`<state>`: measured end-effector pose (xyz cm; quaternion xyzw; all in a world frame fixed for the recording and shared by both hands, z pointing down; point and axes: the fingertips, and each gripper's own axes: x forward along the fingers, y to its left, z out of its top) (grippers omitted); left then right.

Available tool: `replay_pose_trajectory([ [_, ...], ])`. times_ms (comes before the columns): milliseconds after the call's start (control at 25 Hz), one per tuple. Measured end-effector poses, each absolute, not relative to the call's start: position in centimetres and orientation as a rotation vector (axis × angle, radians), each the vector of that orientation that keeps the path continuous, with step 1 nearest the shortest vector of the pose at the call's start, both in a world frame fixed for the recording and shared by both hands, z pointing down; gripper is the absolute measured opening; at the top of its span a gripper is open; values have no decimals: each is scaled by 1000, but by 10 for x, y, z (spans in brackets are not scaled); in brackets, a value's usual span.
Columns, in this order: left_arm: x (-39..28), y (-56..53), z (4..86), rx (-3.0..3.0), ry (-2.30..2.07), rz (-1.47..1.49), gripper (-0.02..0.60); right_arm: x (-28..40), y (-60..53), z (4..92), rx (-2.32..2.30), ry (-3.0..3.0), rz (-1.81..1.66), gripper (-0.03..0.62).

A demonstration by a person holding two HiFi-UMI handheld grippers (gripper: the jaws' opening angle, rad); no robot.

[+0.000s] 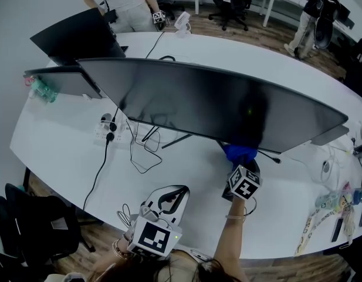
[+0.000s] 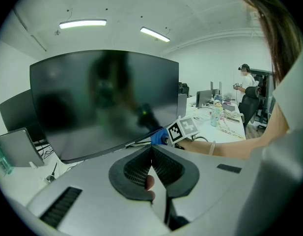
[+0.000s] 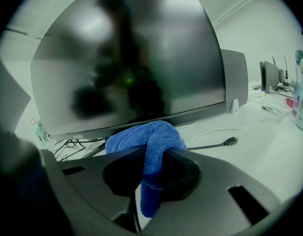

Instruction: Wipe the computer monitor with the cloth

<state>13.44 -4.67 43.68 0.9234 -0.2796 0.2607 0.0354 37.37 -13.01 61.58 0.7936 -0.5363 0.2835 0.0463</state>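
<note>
The wide curved monitor (image 1: 216,101) stands across the middle of the white table (image 1: 63,157), its screen dark. My right gripper (image 1: 240,164) is shut on a blue cloth (image 1: 239,153), which sits at the monitor's lower edge, right of centre. In the right gripper view the cloth (image 3: 151,141) bulges out between the jaws, just below the screen (image 3: 131,68). My left gripper (image 1: 178,191) hovers near the table's front edge, apart from the monitor. In the left gripper view its pads (image 2: 141,166) meet with nothing between them, and the monitor (image 2: 102,102) fills the view ahead.
A power strip with loose cables (image 1: 107,131) lies under the monitor's left half. A second monitor (image 1: 75,37) and a laptop (image 1: 57,81) stand at the back left. Lanyards and bottles (image 1: 339,201) clutter the right end. A person (image 1: 125,4) stands behind the table.
</note>
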Motion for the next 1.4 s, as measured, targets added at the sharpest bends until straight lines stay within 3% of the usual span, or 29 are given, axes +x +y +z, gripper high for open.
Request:
replay_pose_trajectory([
  [1400, 83, -66, 441, 2802, -870, 764, 9, 324, -152, 612, 2389, -1647, 824, 63],
])
